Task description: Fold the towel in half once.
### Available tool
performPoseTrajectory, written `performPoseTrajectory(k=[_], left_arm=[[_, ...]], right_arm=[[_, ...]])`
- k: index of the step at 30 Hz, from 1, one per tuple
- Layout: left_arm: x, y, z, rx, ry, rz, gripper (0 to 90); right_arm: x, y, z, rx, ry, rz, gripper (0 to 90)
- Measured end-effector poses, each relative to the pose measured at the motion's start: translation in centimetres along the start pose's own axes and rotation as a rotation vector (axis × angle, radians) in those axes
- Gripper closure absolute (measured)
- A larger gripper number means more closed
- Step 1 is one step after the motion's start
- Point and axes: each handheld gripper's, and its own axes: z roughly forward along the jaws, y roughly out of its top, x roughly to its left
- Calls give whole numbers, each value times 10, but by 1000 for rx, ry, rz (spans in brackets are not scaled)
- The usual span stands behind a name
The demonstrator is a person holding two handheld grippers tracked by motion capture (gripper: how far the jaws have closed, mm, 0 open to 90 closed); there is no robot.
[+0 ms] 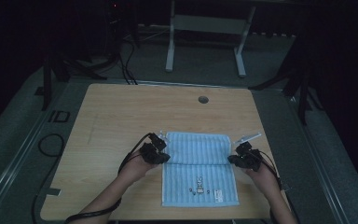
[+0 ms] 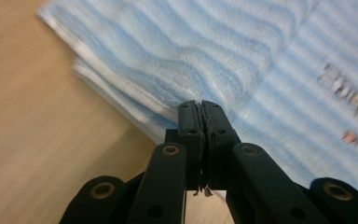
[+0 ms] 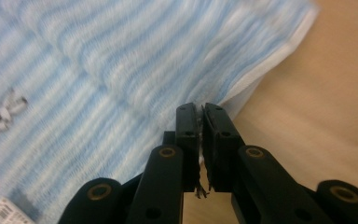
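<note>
While its two black jaws stand pressed together on a thin edge of cloth, the left gripper (image 2: 200,105) pinches the folded-over layer of the light blue striped towel (image 2: 242,60), and fine threads of cloth hang out between the jaws lower down. In the high view this left gripper (image 1: 161,150) sits at the towel's left edge, just where the folded flap ends, with the person's left hand (image 1: 137,169) behind it and a black cable trailing back along the forearm. The right gripper (image 3: 200,108) has its jaws all but closed on the towel's (image 3: 121,70) other edge, a sliver of white cloth showing in the narrow slit between them. From above, the right gripper (image 1: 240,154) is at the towel's right edge, level with the left one. The towel (image 1: 199,179) lies flat on the wooden table (image 1: 121,112) near its front edge, its far part doubled over toward the person, with a small rabbit motif (image 1: 198,181) and a label (image 1: 218,193) on the uncovered near part.
</note>
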Motion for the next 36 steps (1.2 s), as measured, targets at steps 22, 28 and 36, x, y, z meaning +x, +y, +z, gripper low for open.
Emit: performPoseTrajectory(k=[22, 28, 36], left_arm=[[-18, 1, 1, -25, 5, 51, 569], [-12, 6, 20, 15, -7, 63, 554], [4, 19, 26, 12, 8, 53, 540]], right_arm=[[14, 19, -8, -39, 10, -33, 591], [14, 21, 23, 36, -16, -46, 574], [3, 30, 32, 52, 24, -24, 505]])
